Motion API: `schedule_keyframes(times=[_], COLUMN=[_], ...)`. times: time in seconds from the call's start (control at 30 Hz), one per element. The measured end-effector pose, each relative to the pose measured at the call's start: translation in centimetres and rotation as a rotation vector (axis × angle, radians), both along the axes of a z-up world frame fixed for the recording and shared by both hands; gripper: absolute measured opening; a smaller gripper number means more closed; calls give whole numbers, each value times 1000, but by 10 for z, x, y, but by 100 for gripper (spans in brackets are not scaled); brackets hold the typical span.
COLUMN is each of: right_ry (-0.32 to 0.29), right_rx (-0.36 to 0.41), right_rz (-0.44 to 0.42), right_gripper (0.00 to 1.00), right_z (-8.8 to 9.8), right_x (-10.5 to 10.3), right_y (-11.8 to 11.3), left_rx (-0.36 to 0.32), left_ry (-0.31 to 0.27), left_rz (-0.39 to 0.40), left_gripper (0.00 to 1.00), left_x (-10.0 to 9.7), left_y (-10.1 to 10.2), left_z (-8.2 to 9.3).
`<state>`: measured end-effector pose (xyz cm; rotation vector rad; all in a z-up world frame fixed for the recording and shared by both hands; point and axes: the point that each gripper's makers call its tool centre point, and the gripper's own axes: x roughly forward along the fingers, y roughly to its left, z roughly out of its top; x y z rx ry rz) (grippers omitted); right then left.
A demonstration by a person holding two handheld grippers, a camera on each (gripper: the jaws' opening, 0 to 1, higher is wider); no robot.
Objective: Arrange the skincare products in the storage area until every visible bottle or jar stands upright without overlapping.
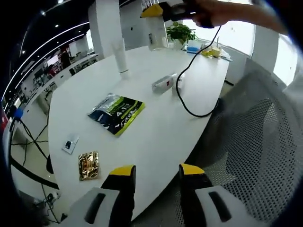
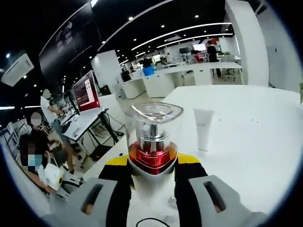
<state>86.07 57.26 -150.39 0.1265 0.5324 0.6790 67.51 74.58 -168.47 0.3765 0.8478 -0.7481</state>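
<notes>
In the right gripper view my right gripper (image 2: 151, 163) is shut on a clear pump bottle (image 2: 152, 135) with a red band and a clear cap, held upright. A white tube (image 2: 203, 127) stands on its cap on the white table (image 2: 255, 142) just beyond. In the left gripper view my left gripper (image 1: 157, 170) hangs open over the table's near edge, nothing between its fingers. There the white tube (image 1: 120, 56) stands at the far side, a small silver-white bottle (image 1: 163, 83) lies on its side, and the right gripper (image 1: 158, 9) holds the clear bottle (image 1: 157, 37) at the top.
A green-black sachet (image 1: 117, 112), a gold sachet (image 1: 88, 165) and a small card (image 1: 70, 144) lie on the table (image 1: 156, 137). A black cable (image 1: 187, 97) loops across it. A mesh chair (image 1: 255, 142) stands to the right. People sit at desks (image 2: 42, 142) in the background.
</notes>
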Motion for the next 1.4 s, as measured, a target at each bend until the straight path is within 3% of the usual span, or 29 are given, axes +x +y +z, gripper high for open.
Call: schedule_keyframes(times=[0.1,0.3,0.6,0.9,1.0,1.07,1.23,1.3,1.4], right_ry=[18,0,-10,-4,-9,-13,1,16,24], right_rx=[-17,-58,-112,-121,-132,-133,-138,-150,-170], right_rz=[-4,10,-4,-36,-33,-36,-55,-57,-53], right_gripper=[31,31,31,31,31,31,31,31,31], right_z=[-4,1,-11,-21,-23,-25,-36,-44,-54], right_x=[3,6,23,37,41,46,60,64,70], right_y=[0,-6,-23,-35,-36,-39,-49,-52,-55], left_rx=[-42,-39,-59,-27,8,16,28,52,54], left_ry=[14,10,12,1,-86,-104,-95,-65,-80], left_rz=[12,14,54,52,28,12,38,38,29], left_gripper=[37,37,37,35,30,30,30,30,30], left_x=[-1,0,5,6,14,13,15,12,13], left_y=[-3,-3,-2,0,-1,-3,0,2,1], left_z=[4,4,5,3,11,12,9,1,3])
